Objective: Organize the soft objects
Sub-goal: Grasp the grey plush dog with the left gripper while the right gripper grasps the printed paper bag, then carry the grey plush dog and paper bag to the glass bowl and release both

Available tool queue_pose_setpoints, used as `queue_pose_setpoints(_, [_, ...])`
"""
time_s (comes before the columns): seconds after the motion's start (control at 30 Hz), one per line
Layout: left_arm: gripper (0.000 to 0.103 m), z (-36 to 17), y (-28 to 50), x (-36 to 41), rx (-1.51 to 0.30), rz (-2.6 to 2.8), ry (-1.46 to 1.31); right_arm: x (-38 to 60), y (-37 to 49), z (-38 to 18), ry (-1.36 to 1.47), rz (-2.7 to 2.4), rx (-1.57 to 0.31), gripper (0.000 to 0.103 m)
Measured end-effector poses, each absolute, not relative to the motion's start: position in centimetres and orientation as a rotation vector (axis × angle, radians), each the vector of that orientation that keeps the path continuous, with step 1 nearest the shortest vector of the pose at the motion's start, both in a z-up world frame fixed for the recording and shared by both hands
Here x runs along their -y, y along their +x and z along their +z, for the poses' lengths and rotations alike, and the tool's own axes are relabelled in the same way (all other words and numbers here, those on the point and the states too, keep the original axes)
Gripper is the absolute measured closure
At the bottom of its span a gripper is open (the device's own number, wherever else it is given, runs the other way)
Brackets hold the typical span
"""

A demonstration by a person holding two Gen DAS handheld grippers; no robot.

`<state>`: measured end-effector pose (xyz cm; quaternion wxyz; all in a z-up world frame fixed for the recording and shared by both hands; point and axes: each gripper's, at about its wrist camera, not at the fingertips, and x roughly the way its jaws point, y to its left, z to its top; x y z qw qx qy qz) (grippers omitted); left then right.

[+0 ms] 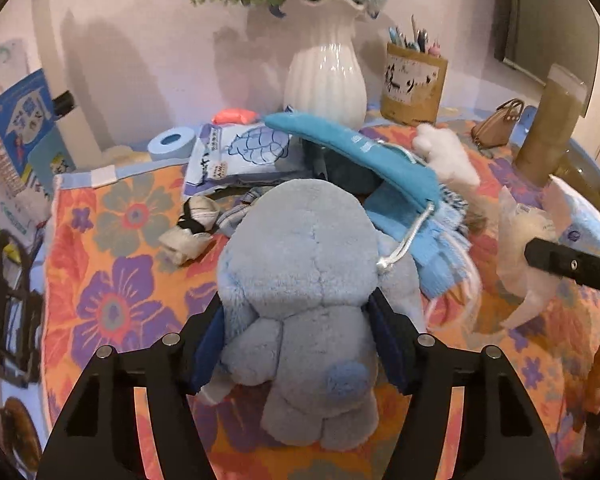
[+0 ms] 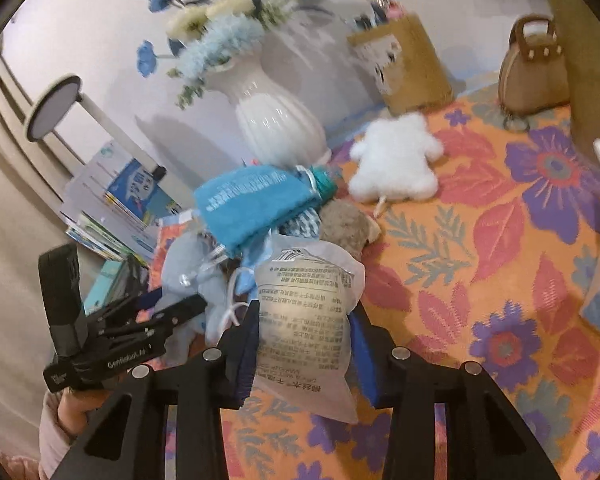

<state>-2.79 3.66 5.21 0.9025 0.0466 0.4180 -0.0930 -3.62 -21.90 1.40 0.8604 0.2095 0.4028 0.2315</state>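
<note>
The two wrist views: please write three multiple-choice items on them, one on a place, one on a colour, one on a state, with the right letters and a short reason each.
1. Where is the white plush?
A. on the floral cloth, right of the vase
B. inside the vase
C. in the left gripper

2. What colour is the plush between the left gripper's fingers?
A. red
B. pale grey-blue
C. green

3. What is the state of the right gripper?
A. open and empty
B. shut on a pen
C. shut on the white bag

Answers: 1 A, it lies flat on the cloth beside the vase. 2 B, its fur shows pale grey-blue in the left view. 3 C, both fingers press the printed bag's sides.
</note>
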Motion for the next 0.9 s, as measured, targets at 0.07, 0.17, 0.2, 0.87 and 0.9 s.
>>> queue_pose_setpoints(0.07, [0.039,5.8,-3.5,-3.3,-0.854,-0.194,0.08,22.2,-4.3,2.1,0.435,0.488,-0.828,0.062])
queue_pose_setpoints(0.17, [0.039,7.2,-4.2,-2.5,-0.834,-0.215,0.046,23.1,-5.6,3.0,0.433,0.484,-0.803,0.062])
queue_pose_setpoints(0.2, [0.039,7.6,-4.4,-2.1,-0.826,-0.22,0.042,23.3,-5.9,3.3,0.434,0.481,-0.796,0.062])
queue_pose_setpoints(0.87, [0.039,15.8,-2.1,14.7,-0.679,-0.523,0.048,36.7,-8.3,14.2,0.452,0.405,-0.555,0.062])
queue_pose_setpoints(0.9, [0.039,16.3,-2.0,15.7,-0.669,-0.544,0.05,37.3,-8.0,14.6,0.448,0.396,-0.547,0.062])
